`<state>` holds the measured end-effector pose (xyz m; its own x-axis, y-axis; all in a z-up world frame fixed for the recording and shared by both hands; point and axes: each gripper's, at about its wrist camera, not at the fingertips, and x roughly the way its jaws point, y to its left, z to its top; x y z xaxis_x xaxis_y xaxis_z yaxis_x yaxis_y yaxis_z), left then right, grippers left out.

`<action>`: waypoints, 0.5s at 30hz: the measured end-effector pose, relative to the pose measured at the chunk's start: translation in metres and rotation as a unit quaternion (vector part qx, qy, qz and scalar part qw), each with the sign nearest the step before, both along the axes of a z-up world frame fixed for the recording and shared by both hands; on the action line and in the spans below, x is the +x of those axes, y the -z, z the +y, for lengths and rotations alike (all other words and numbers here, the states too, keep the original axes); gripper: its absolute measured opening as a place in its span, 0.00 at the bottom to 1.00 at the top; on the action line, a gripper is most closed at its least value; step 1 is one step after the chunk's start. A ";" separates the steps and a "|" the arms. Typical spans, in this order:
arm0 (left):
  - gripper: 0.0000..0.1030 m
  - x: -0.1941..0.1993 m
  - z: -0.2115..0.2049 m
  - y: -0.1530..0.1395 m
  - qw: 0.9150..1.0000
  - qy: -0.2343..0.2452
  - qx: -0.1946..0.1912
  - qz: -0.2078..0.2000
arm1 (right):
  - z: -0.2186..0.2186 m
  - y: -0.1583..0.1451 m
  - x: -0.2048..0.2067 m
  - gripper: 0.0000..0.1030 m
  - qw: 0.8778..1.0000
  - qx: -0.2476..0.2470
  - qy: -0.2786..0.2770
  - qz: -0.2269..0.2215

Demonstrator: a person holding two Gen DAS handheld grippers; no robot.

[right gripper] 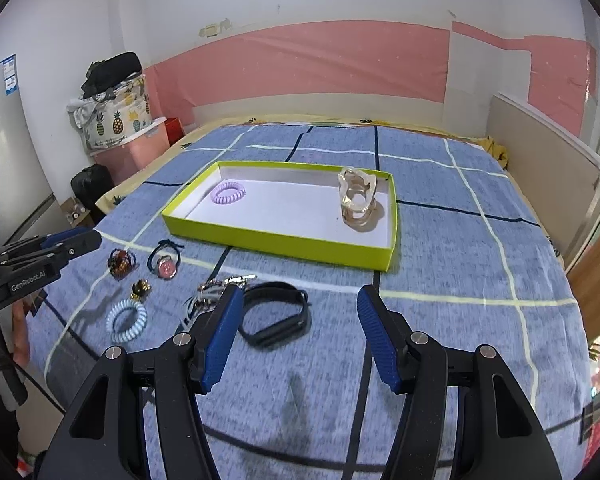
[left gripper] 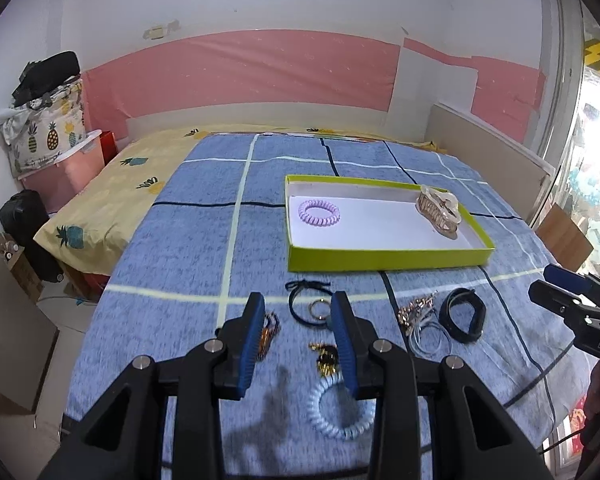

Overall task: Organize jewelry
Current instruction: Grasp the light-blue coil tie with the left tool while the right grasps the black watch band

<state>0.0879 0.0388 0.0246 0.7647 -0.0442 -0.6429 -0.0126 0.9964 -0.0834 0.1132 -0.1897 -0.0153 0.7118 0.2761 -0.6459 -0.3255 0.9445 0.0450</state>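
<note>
Left tool (left gripper: 298,322): fingers apart, holding nothing, hovering low over the loose pieces near the bed's front edge. Between its fingers: black hair tie with a ring charm (left gripper: 310,308); gold clip (left gripper: 324,356) and pale blue spiral hair tie (left gripper: 338,410) just beside the right finger; amber clip (left gripper: 270,330) by the left finger.

Right tool (right gripper: 300,312): fingers wide apart, empty, angled down toward the bed. Black wristband (right gripper: 276,312) lies just ahead, near its left finger; tangle of gold and thin wire pieces (right gripper: 212,288) left of that.

Each tool shows at the edge of the other's view, side by side, both aimed toward the tray.

Green tray (left gripper: 380,260) sits mid-bed, past the loose pieces. Inside: purple spiral hair tie (left gripper: 319,212) at the left end, clear beige claw clip (left gripper: 440,210) at the right end, well apart.

Surface: blue checked bedspread (right gripper: 460,264) over a yellow pineapple sheet (left gripper: 112,196). Room: pink-and-white wall (left gripper: 240,72), pineapple-print bag (left gripper: 44,132) on a pink bin in the left corner.
</note>
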 end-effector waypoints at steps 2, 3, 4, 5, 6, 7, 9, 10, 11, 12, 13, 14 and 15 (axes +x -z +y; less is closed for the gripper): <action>0.35 -0.006 0.000 0.001 1.000 -0.003 0.002 -0.003 | 0.000 0.000 -0.005 0.58 1.000 0.000 0.003 -0.001; 0.35 -0.009 -0.001 0.001 1.000 -0.004 0.003 -0.003 | 0.000 0.001 -0.006 0.58 1.000 0.001 0.003 0.002; 0.35 -0.011 -0.001 0.001 1.000 -0.002 0.003 -0.003 | -0.001 0.002 -0.008 0.58 1.000 0.002 0.002 0.005; 0.35 -0.013 -0.002 0.002 1.000 -0.001 0.002 -0.001 | -0.001 0.004 -0.009 0.58 1.000 0.004 0.002 0.007; 0.35 -0.016 -0.002 0.003 1.000 0.000 0.000 0.001 | -0.002 0.005 -0.010 0.58 1.000 0.005 0.002 0.009; 0.35 -0.018 -0.003 0.003 1.000 0.003 -0.003 0.004 | -0.002 0.006 -0.011 0.58 1.000 0.006 0.001 0.011; 0.35 -0.022 -0.003 0.006 1.000 0.003 -0.002 0.007 | -0.003 0.009 -0.014 0.58 1.000 0.009 0.000 0.016; 0.35 -0.023 -0.004 0.007 1.000 0.002 0.001 0.009 | -0.004 0.010 -0.015 0.58 1.000 0.010 0.000 0.018; 0.35 -0.026 -0.005 0.009 1.000 0.003 0.004 0.011 | -0.004 0.012 -0.016 0.58 1.000 0.012 -0.001 0.020; 0.35 -0.027 -0.005 0.010 1.000 0.004 0.006 0.012 | -0.004 0.013 -0.017 0.58 1.000 0.012 -0.001 0.022; 0.35 -0.029 -0.005 0.011 1.000 0.005 0.007 0.014 | -0.004 0.014 -0.017 0.58 1.000 0.012 -0.002 0.024; 0.35 -0.031 -0.005 0.012 1.000 0.007 0.006 0.015 | -0.004 0.015 -0.018 0.58 1.000 0.012 -0.002 0.024; 0.35 -0.032 -0.005 0.014 1.000 0.010 0.006 0.017 | -0.005 0.016 -0.019 0.58 1.000 0.013 -0.002 0.025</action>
